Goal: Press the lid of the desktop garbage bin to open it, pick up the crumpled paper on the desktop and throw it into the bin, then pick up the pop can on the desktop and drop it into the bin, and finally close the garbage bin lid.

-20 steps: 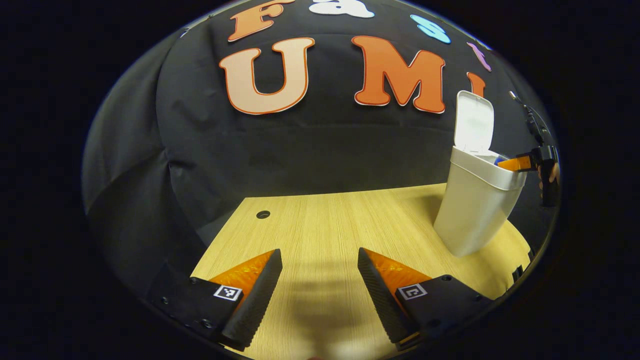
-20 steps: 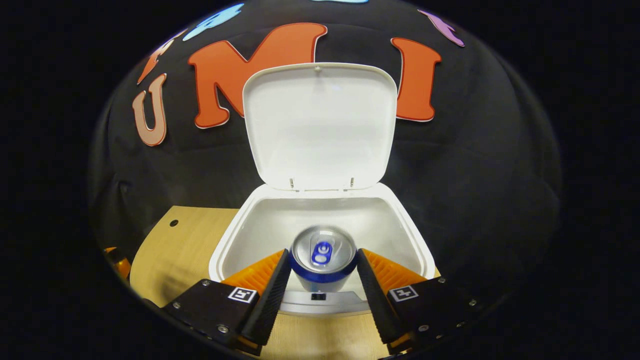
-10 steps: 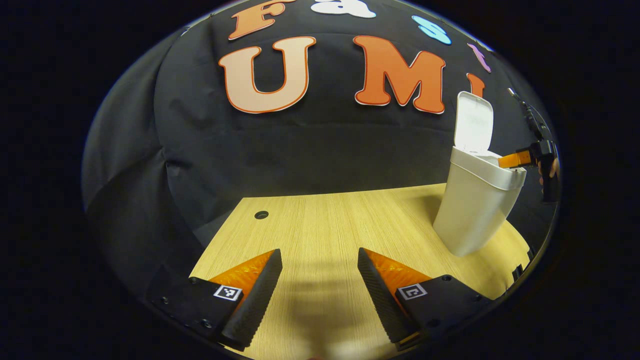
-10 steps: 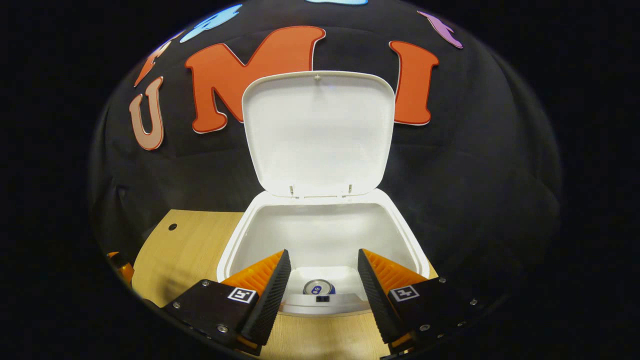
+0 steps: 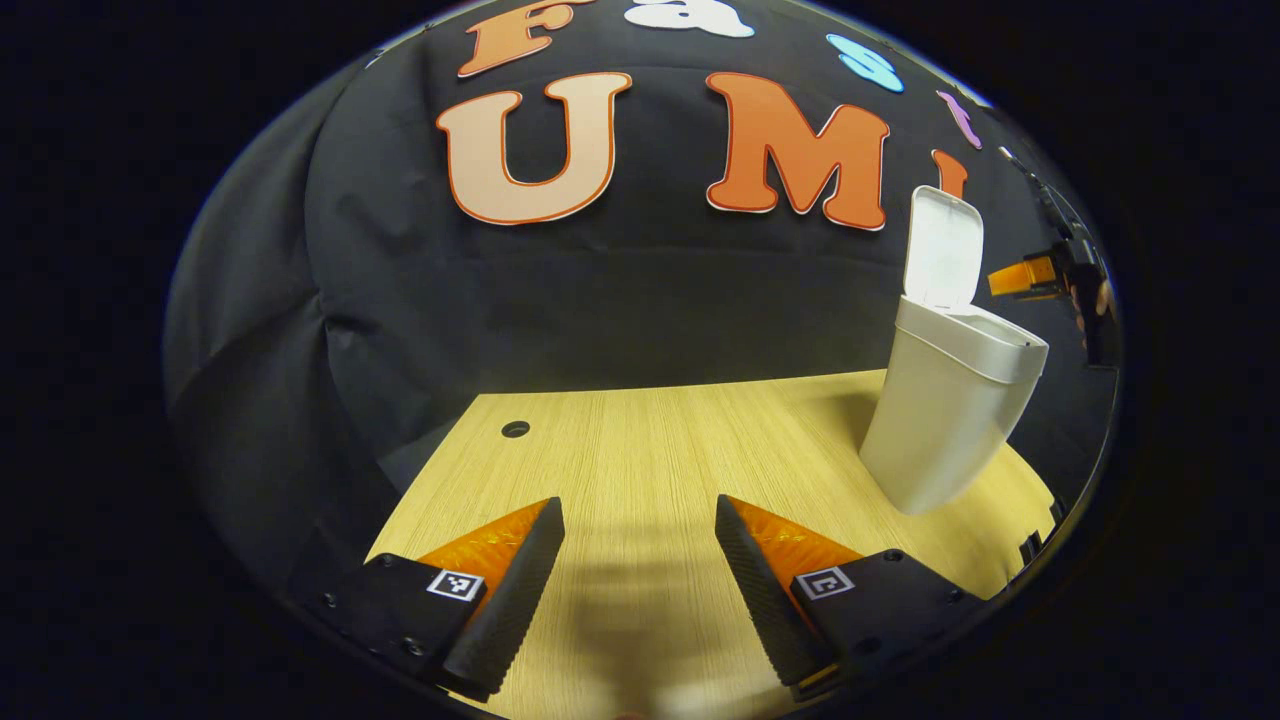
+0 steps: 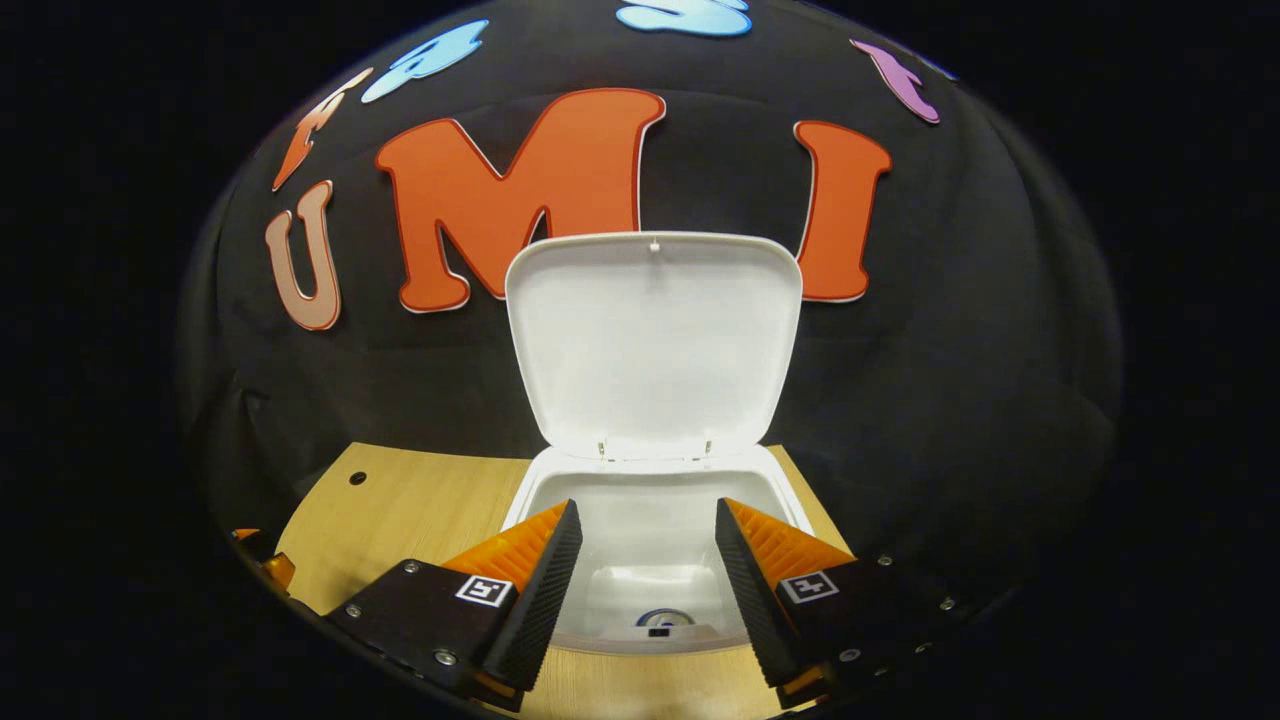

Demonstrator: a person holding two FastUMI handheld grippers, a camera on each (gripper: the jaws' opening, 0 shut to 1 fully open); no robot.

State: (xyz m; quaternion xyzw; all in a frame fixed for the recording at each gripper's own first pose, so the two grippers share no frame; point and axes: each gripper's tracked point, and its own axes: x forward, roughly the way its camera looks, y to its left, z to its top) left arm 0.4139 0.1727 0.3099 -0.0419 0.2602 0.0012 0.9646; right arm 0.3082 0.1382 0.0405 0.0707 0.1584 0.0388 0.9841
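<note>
Desk (image 5: 640, 450) beneath open left claw (image 5: 640, 590)

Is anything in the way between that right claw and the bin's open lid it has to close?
Nothing visible. The right gripper hangs open above the bin, and the raised lid stands clear beyond its fingers.

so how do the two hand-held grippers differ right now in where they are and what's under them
The left hand-held gripper sits low over the bare wooden table, away from the bin. The right hand-held gripper is raised above the bin's open mouth, facing the upright lid, with the pop can down inside. Both are open and hold nothing.
</note>
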